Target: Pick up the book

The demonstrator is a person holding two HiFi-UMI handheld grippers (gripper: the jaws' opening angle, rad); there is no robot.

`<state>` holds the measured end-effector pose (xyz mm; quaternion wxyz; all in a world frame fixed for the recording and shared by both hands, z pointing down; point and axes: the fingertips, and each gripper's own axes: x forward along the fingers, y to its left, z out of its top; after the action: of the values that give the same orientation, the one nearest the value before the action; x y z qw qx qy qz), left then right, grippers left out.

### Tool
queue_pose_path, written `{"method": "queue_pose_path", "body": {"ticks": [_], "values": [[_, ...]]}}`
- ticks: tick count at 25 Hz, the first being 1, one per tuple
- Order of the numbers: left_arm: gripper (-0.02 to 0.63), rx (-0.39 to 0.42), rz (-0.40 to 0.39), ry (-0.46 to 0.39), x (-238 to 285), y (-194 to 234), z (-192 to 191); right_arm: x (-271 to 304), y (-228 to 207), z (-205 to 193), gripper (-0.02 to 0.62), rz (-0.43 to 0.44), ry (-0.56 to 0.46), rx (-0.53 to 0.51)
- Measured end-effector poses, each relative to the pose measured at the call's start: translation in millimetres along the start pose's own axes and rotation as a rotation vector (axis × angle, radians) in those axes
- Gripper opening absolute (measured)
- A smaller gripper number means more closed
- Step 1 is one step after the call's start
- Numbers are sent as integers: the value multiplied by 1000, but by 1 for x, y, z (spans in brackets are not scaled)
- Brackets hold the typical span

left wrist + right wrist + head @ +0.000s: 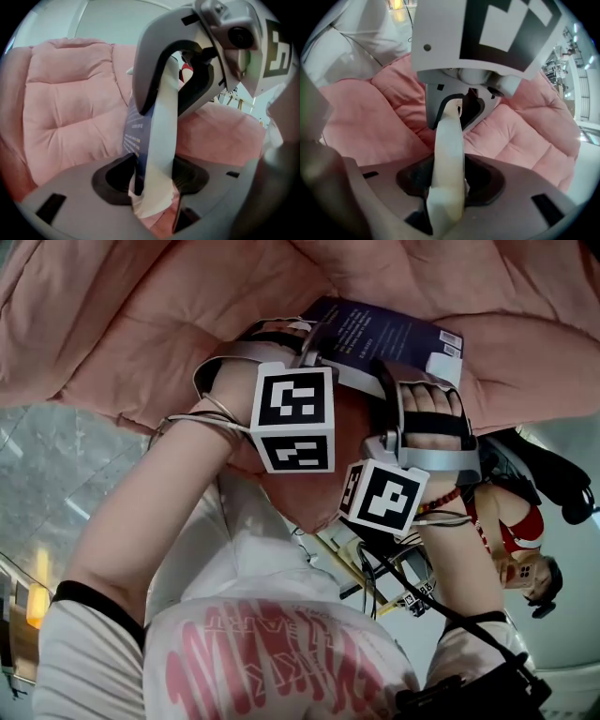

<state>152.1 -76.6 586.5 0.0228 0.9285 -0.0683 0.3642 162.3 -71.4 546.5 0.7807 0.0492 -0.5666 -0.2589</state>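
Left gripper (152,180) clenched on the dark navy book (386,337): one pad is on the printed cover, the other on the pale page block. Right gripper (448,183) is clamped on the same book from the opposite end. Its own view shows only the cream page edge running up between the pads.

Each gripper view shows the other gripper on the far end of the book. The book is held edge-on between the two, over the pink quilted cushion (131,324). Whether it touches the fabric or hangs clear can't be told.

In the head view the marker cubes and hands cover the jaw tips. Only part of the cover shows, with white labels at one corner, and the print is too small to read. A red-and-black object (516,521) beyond the right wrist is not identifiable.
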Motion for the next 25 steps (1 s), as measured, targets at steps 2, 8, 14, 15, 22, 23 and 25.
{"method": "queue_pose_path", "body": {"ticks": [2,8,14,15,22,23,25], "values": [[238,-12,-6,0,-2,4,4,0,-6,-4,180,11,-23,37],[214,-57,-13,-15,-23,18,20,-10,-27,-12,176,50,-76,113],[197,-32,-8,9,-52,20,36,-33,-41,-15,173,64,-121,170],[196,-24,-6,12,-57,20,39,-38,-42,-16,173,64,-125,177],[187,22,24,26,-90,26,46,-61,-61,-9,173,49,-143,214],[187,25,31,27,-95,27,48,-66,-64,-9,173,42,-143,212],[186,32,50,25,-108,29,57,-78,-72,-11,173,21,-141,209]]}}
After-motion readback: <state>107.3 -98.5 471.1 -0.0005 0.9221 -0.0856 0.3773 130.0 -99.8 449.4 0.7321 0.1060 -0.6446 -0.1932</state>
